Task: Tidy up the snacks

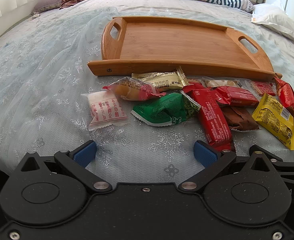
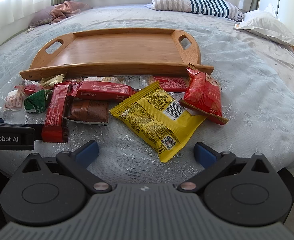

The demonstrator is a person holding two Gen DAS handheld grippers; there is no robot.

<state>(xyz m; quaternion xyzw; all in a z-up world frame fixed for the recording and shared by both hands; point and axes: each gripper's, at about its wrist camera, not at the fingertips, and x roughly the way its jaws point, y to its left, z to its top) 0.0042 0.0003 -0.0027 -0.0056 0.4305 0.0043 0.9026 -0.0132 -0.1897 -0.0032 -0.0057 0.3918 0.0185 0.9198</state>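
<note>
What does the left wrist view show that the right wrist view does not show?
Only the left wrist view shows the left claw from behind, open, and the orange sweet in its clear wrapper unhidden. Only the right wrist view shows the right claw from behind, open, the barcode on the yellow packet and the black side of the other claw with its printed label. Both show the bare wooden tray, the snacks lying on the bed in front of it, and the striped pillow.
</note>
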